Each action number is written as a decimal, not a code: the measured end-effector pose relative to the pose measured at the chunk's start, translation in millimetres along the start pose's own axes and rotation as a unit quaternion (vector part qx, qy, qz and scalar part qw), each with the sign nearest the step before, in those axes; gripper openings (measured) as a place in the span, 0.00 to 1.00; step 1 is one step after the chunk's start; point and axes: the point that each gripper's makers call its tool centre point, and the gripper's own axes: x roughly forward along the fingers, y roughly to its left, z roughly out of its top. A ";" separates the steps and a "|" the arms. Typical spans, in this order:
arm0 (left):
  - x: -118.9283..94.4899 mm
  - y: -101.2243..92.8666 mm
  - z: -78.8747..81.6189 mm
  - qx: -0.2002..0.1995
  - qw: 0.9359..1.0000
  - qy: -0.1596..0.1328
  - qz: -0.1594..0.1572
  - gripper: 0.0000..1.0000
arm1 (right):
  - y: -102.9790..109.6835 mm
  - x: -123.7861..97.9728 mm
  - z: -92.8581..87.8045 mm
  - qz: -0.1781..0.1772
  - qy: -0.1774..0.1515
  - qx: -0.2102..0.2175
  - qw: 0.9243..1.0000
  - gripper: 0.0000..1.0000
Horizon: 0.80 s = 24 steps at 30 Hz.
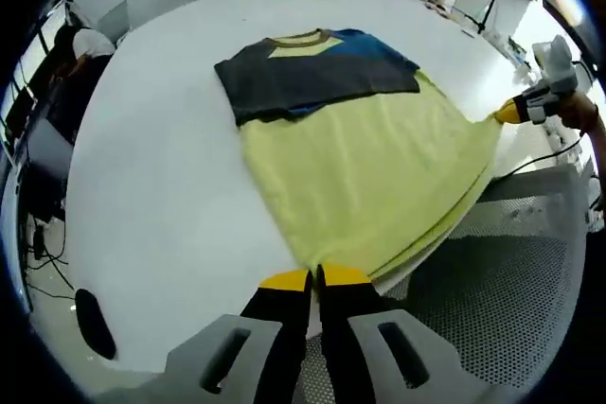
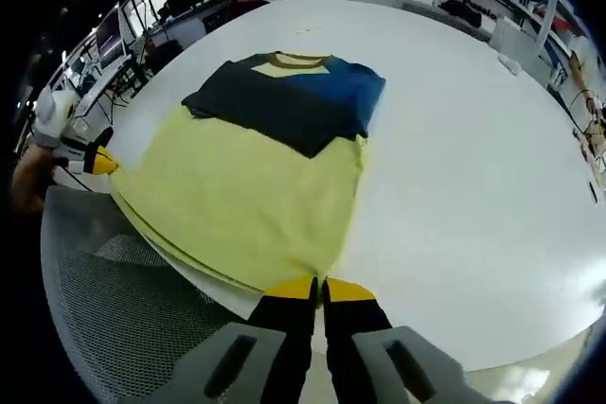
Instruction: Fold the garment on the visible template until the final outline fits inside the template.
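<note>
Two grippers pinch a yellow T-shirt's hem at the edge of a white table

Shirt (image 1: 369, 177), its dark sleeves folded across the chest, lies flat on the table (image 1: 161, 186); left gripper (image 1: 314, 277) and right gripper (image 2: 320, 287) each hold a bottom corner with jaws closed, beside a perforated grey surface (image 2: 104, 300)

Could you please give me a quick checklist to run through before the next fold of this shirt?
1. Left gripper shut on the shirt's hem corner: ok.
2. Right gripper shut on the other hem corner: ok.
3. Sleeves folded in over the chest: ok.
4. Whole shirt lying on the white table: not ok, the hem hangs off the edge.
5. Template outline under the shirt: cannot tell.
</note>
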 end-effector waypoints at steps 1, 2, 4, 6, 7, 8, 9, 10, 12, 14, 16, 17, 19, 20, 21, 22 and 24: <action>-2.0 2.9 6.1 0.003 1.000 -0.004 0.002 0.06 | -1.0 -0.8 3.7 -0.001 -0.003 -0.003 1.000 0.00; -2.7 4.1 8.8 0.003 1.000 -0.007 0.003 0.06 | -1.7 -1.3 5.7 -0.001 -0.005 -0.005 1.000 0.00; -5.2 10.6 24.2 0.002 1.000 -0.025 0.007 0.06 | -5.1 -3.9 15.2 -0.003 -0.013 -0.008 1.000 0.00; -7.0 13.8 34.0 0.002 0.999 -0.037 0.011 0.06 | -8.5 -6.3 24.4 -0.007 -0.019 -0.010 1.000 0.00; -7.4 14.7 36.4 0.002 0.999 -0.039 0.012 0.06 | -9.2 -6.8 26.2 -0.008 -0.021 -0.010 1.000 0.00; -8.6 15.6 40.8 0.002 0.999 -0.043 0.013 0.06 | -10.7 -7.7 29.8 -0.010 -0.023 -0.010 1.000 0.00; -10.9 19.1 55.1 0.004 0.998 -0.057 0.016 0.06 | -13.4 -10.6 39.5 -0.017 -0.026 -0.012 0.999 0.00; -11.8 20.6 59.7 0.005 0.998 -0.061 0.017 0.06 | -14.6 -11.6 43.8 -0.019 -0.029 -0.015 0.999 0.00; -13.4 24.8 69.7 0.013 0.997 -0.069 0.022 0.06 | -17.0 -13.5 54.3 -0.023 -0.035 -0.018 0.999 0.00; -15.6 29.1 79.3 0.016 0.997 -0.076 0.027 0.06 | -19.4 -15.7 65.9 -0.029 -0.044 -0.023 0.998 0.00; -18.2 34.8 92.7 0.035 0.994 -0.100 0.042 0.06 | -20.5 -17.8 75.3 -0.033 -0.051 -0.030 0.998 0.00; -19.8 35.7 96.5 0.035 0.993 -0.103 0.045 0.06 | -22.4 -19.0 81.9 -0.039 -0.057 -0.034 0.997 0.00; -20.7 37.9 102.7 0.034 0.992 -0.110 0.047 0.06 | -24.4 -19.9 89.6 -0.044 -0.061 -0.040 0.996 0.00; -20.7 39.7 106.4 0.036 0.992 -0.114 0.050 0.06 | -25.5 -20.1 93.6 -0.046 -0.064 -0.041 0.996 0.00; -20.6 40.1 106.9 0.035 0.992 -0.114 0.050 0.06 | -25.7 -20.2 94.3 -0.046 -0.065 -0.041 0.996 0.00; -20.5 40.4 107.3 0.035 0.992 -0.114 0.050 0.06 | -25.9 -20.2 95.0 -0.047 -0.065 -0.041 0.996 0.00; -20.3 41.8 109.4 0.035 0.991 -0.116 0.052 0.06 | -26.4 -20.3 96.9 -0.048 -0.066 -0.041 0.996 0.00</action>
